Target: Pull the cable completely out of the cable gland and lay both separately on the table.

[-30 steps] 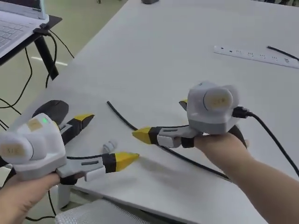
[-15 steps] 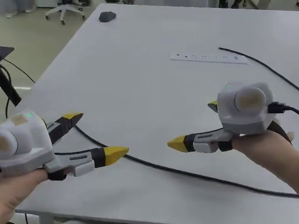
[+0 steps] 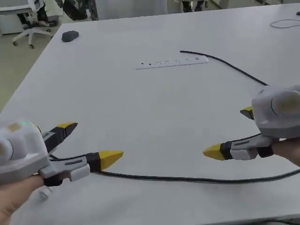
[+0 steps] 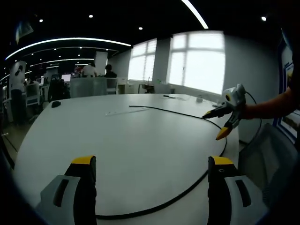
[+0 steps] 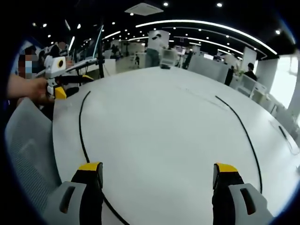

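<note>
**Operator:** Checking first: where is the cable [image 3: 187, 178]?

**Spotter:** It lies flat on the table [image 3: 140, 103], a black line running side to side along the edge nearest you. One end goes under your left hand-held gripper [image 3: 93, 140]. The other runs off to your right, past your right hand-held gripper [image 3: 226, 131].

**Operator:** Is either one holding it?

**Spotter:** No. Your left hand-held gripper is spread wide with nothing in it. In the left gripper view the cable curves across the table between and below the two yellow tips. Your right hand-held gripper is also spread and empty, and the cable passes just on your side of its lower jaw.

**Operator:** And the gland?

**Spotter:** A small pale object [image 3: 44, 193] sits just below your left hand at the near edge. It is too blurred for me to name.

**Operator:** What's farther out?

**Spotter:** A white power strip [image 3: 172, 62] lies well beyond the cable, near the middle of the table. Its own black cord [image 3: 225, 64] trails away to your right. A dark mouse [image 3: 70, 35] sits at the far left corner.
</note>
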